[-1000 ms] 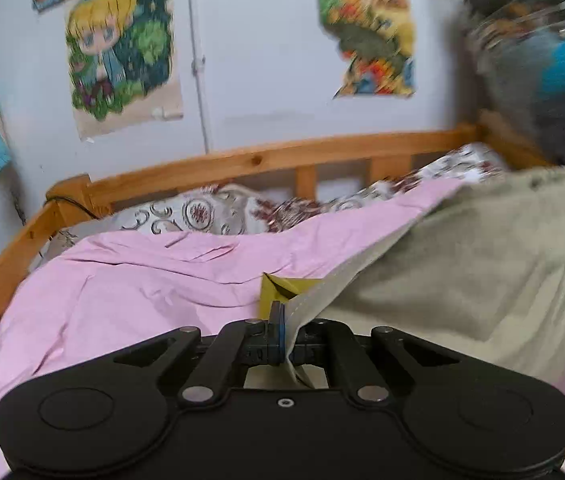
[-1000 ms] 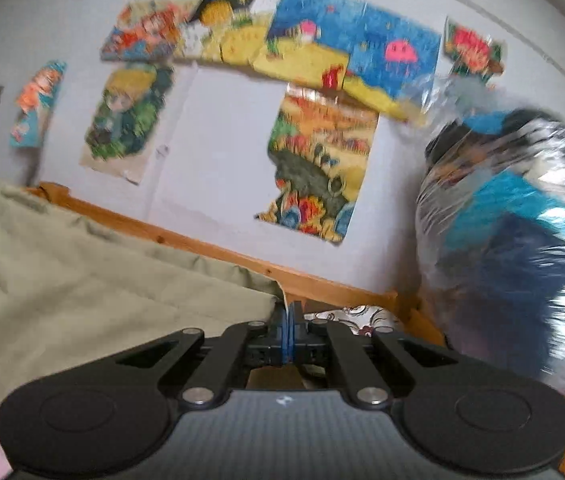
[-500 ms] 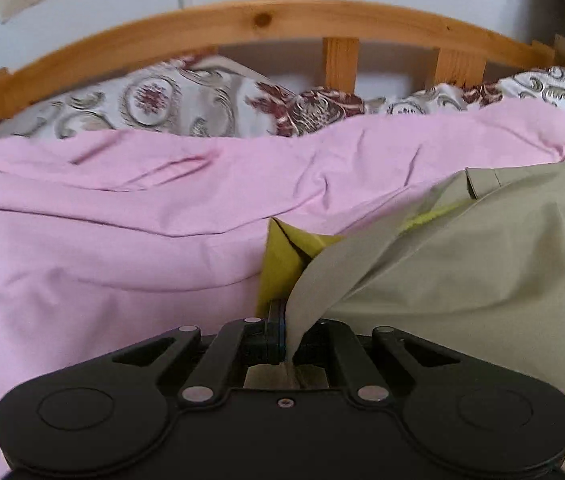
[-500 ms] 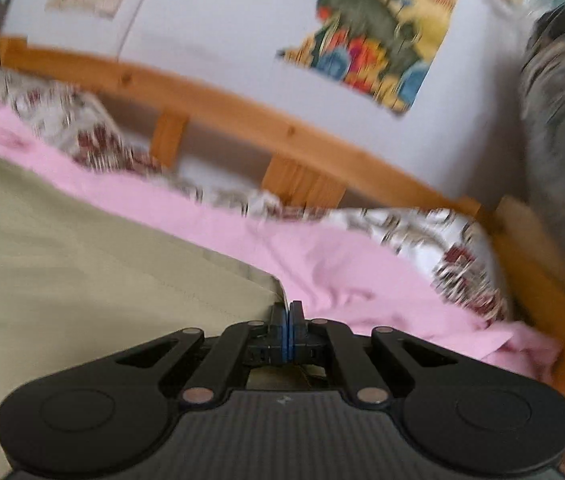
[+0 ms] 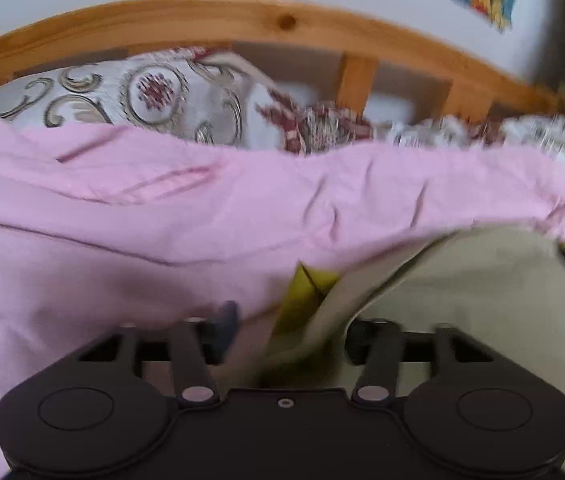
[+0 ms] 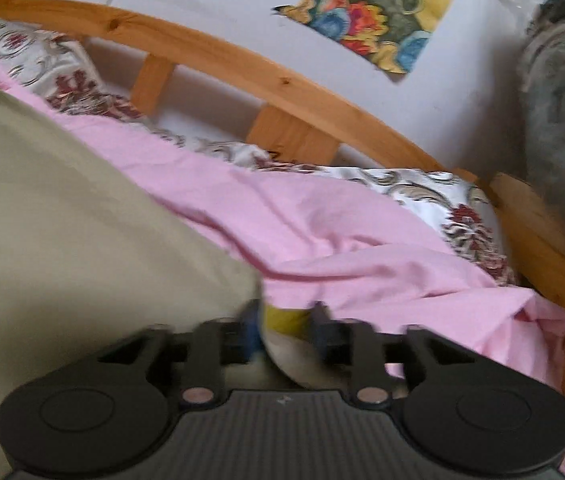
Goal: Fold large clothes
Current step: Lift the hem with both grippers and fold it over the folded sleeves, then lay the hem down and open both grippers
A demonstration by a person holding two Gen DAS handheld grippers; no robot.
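Now, at the lower centre of the left wrist view, the left gripper [image 5: 290, 332] stands with its jaws wide apart, the khaki-beige cloth garment [image 5: 462, 300] lying loose between them over the pink cotton bedsheet [image 5: 122, 240], seemingly let go so the fold can settle. Across in the right wrist view, the right gripper [image 6: 284, 330] is likewise spread, the garment's corner slack between its fingers at lower left of centre. Behind, the curved pine headboard [image 6: 210, 56] crosses the top.

Black gripper [image 5: 290, 320], silver pivot screws [image 5: 196, 393]

Ahead, wooden headboard [image 5: 242, 20]; patterned pillows [image 5: 154, 96]
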